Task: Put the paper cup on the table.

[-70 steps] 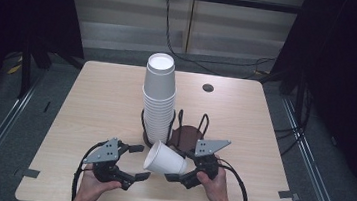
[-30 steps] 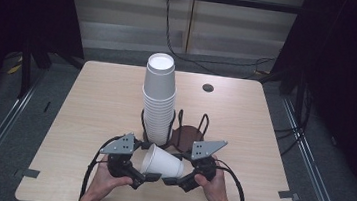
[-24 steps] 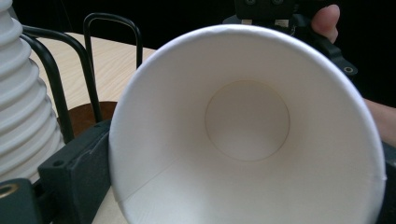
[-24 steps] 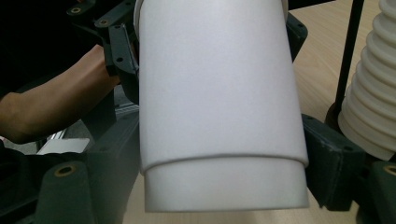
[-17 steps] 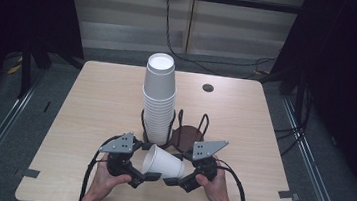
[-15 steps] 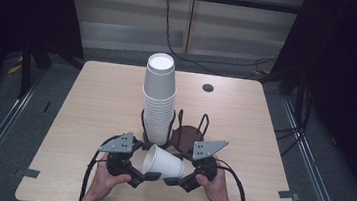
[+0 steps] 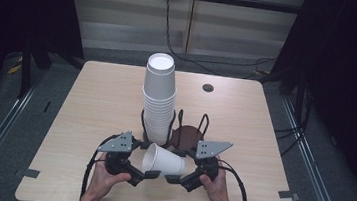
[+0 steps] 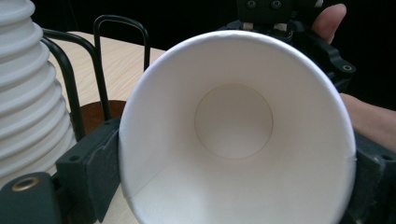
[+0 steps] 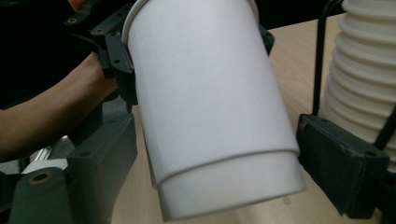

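The paper cup (image 7: 162, 160) is lying sideways just in front of the cup stack (image 7: 158, 101), above the desk (image 7: 91, 101). The left gripper (image 7: 144, 177) has just been closing and is pinching the cup's rim; the right gripper (image 7: 172, 179) is holding its base end. Squeezing lightly should avoid crushing the rim.

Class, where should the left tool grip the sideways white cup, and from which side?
At the wide rim, from its open-mouth end: the white cup lies level, mouth facing the left tool, whose jaws have just been closing across that rim.
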